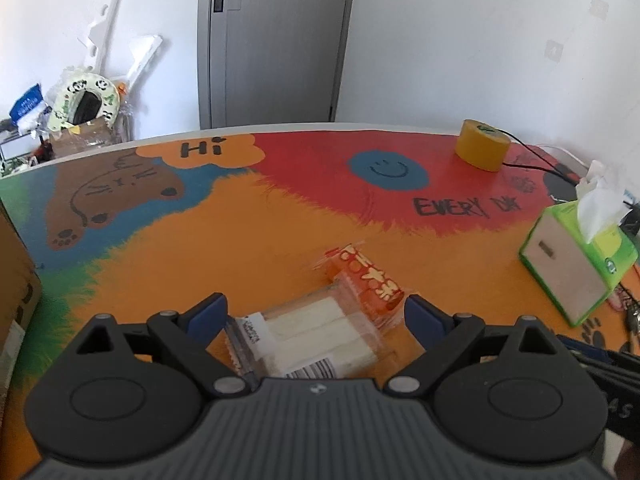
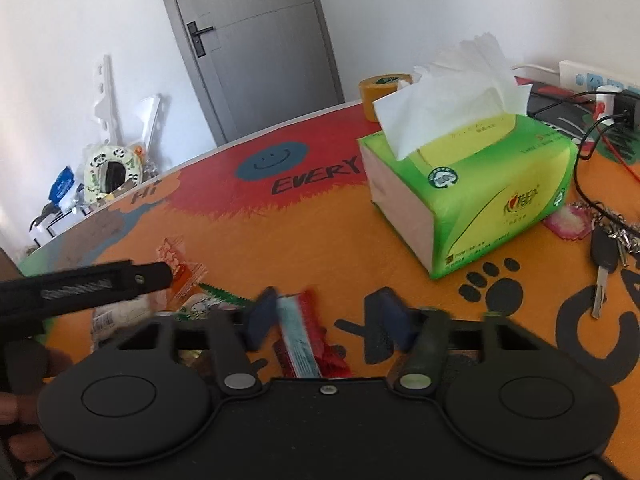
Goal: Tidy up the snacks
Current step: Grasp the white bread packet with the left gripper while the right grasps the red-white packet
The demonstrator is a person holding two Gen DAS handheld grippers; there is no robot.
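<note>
Your left gripper point(image 1: 316, 312) gapes wide around two snack packets point(image 1: 320, 332), gripping neither. Your right gripper point(image 2: 326, 320) stands open over one red packet point(image 2: 308, 332); one tissue box point(image 2: 480, 200) sits nearby.

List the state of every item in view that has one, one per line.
left gripper: open, straddling the wafer pack
wafer pack: sealed, flat on table
right gripper: open, over the red-blue snack bar
red-blue snack bar: sealed, lying flat
tissue box: opened, tissue sticking out
door: shut
</note>
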